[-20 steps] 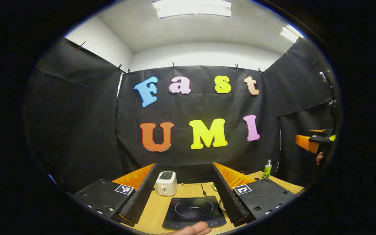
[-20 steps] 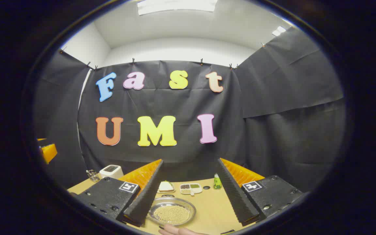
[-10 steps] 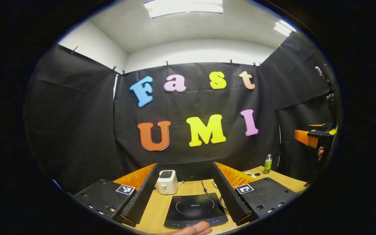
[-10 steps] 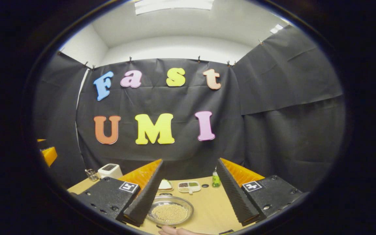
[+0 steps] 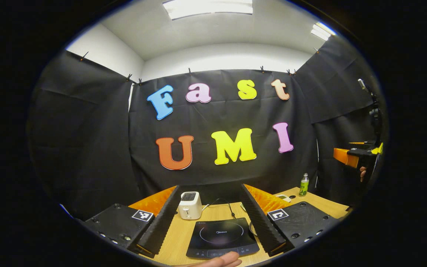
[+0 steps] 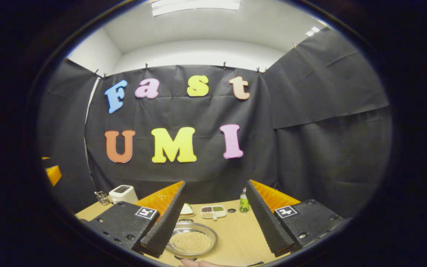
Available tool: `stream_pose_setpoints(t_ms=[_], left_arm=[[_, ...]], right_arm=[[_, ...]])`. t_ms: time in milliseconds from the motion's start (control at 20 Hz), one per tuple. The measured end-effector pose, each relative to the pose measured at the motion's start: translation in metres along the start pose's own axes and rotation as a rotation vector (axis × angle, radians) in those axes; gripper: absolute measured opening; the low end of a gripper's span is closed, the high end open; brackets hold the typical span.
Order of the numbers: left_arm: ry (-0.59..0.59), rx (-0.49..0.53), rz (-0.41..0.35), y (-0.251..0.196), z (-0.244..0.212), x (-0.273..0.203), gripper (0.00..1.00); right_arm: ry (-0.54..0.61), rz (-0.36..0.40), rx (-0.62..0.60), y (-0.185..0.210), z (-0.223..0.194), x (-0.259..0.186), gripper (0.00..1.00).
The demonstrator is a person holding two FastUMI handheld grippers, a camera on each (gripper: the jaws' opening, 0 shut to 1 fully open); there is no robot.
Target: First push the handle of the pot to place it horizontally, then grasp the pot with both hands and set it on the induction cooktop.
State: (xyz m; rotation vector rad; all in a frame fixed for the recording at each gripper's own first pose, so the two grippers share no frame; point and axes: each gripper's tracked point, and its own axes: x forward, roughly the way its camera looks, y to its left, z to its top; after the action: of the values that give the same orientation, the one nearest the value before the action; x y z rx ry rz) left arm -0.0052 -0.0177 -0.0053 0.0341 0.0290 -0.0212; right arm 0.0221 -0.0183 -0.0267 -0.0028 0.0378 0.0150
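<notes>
Left gripper view: left gripper (image 5: 207, 222) held above the light wooden bench (image 5: 178, 237), fingers spread wide w/ nothing between them. Black flat induction cooktop (image 5: 221, 238) lies on the bench between the fingers, toward the near edge, its control strip facing the camera; a fingertip (image 5: 221, 259) shows at the very bottom, in front of the cooktop's near edge. White two-slot toaster (image 5: 190, 205) stands behind the cooktop's left rear corner, towards the far edge; a black cord (image 5: 222, 205) runs across the bench behind the cooktop. Small green bottle w/ white cap (image 5: 304, 184) stands upright near the far right corner of the bench. Rim of a metal dish (image 5: 251, 230) peeks out just right of the cooktop, mostly hidden by the right finger. Right gripper (image 5: 350, 157) shows farther off at the right, above the bench; can't tell its opening from here. Right gripper view: right gripper (image 6: 215, 217) also wide apart, holding nothing, above the bench. Round shallow metal pan filled w/ pale yellowish beads (image 6: 191, 242) sits on the bench between the fingers, close by the left finger, near edge; handle can't be made out. Behind it, towards the far edge: a small plate w/ a whitish item (image 6: 187, 210), a white divided dish w/ dark and green fillings (image 6: 213, 211), the green bottle. Toaster sits at the far left w/ a small wire rack (image 6: 100, 197) beside it.
</notes>
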Motion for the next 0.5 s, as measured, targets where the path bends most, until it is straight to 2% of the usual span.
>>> stream_pose_setpoints(t_ms=[100, 300, 500], left_arm=[[-0.004, 0.003, 0.008, 0.002, -0.001, 0.001, 0.96], [0.002, 0.028, 0.017, 0.004, -0.006, 0.000, 0.96], [0.014, 0.003, 0.010, 0.002, -0.012, -0.003, 0.96]], right_arm=[[0.028, 0.029, -0.019, 0.007, -0.012, 0.010, 0.96], [0.192, 0.099, 0.011, 0.024, -0.058, 0.026, 0.94], [0.252, 0.110, 0.001, 0.031, -0.085, 0.035, 0.64]])
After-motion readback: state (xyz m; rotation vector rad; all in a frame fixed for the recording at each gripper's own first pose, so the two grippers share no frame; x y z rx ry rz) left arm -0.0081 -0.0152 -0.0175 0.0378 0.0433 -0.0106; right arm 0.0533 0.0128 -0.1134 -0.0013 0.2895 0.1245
